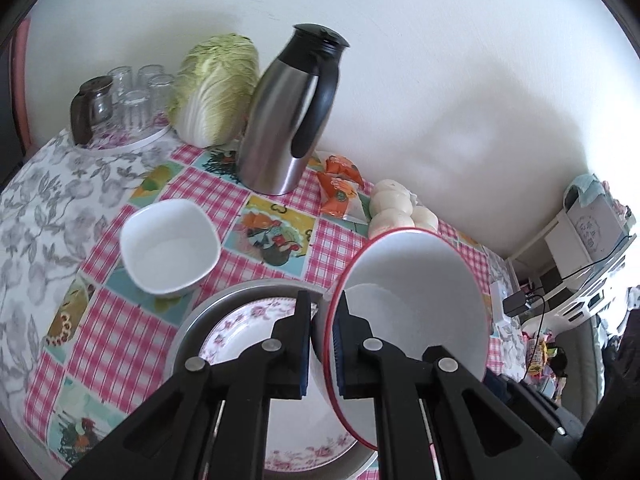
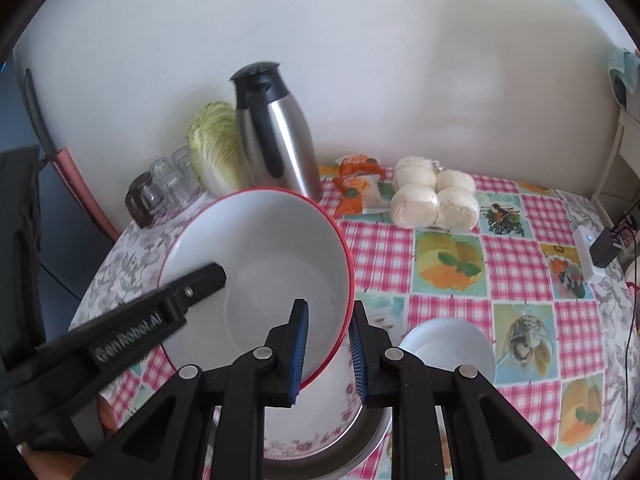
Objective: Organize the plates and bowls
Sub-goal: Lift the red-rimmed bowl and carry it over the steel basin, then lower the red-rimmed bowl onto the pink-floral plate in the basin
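Both your grippers pinch the red-rimmed bowl (image 2: pixel 256 264) by its rim — left gripper (image 1: pixel 323 344) on one side, right gripper (image 2: pixel 328 354) on the opposite edge. The bowl is tilted, above the floral plate (image 1: pixel 244 320) in the metal pan (image 1: pixel 192 320). The small white bowl (image 1: pixel 170 246) sits just beside the pan — thermos (image 1: pixel 288 120) far behind.

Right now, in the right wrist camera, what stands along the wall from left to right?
Glass jars → cabbage → steel thermos jug → orange snack packets → white buns.
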Demonstrator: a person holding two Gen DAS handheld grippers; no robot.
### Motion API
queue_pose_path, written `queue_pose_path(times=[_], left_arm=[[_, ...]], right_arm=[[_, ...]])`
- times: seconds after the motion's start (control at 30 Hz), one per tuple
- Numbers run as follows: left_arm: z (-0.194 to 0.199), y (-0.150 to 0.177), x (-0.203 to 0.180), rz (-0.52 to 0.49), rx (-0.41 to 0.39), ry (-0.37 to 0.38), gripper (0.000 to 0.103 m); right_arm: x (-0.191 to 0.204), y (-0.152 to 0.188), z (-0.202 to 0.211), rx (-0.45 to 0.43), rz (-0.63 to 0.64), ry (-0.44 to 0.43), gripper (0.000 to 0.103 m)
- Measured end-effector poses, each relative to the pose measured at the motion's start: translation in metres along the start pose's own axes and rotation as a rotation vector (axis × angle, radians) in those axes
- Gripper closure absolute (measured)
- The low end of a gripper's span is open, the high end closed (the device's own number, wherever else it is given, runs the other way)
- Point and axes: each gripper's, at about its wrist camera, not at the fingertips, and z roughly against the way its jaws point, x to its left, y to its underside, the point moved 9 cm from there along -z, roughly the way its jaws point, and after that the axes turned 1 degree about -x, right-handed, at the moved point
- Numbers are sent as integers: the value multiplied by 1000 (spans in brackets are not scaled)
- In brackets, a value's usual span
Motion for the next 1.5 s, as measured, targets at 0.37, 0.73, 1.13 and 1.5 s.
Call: queue_pose_path(times=[0.37,0.73,1.13,1.5], left_arm=[[11,16,30,58,3,18,94],[6,29,44,81,36,11,94],[-31,48,55,116,151,11,93],[-52,61,57,116,207,2,93]], right_arm=[[24,22,-3,25,29,-26,81],[31,38,-14,67,39,-26,81],[17,54,-46,148,-8,-39,81],[3,64,-65,188,-58,-52,81]])
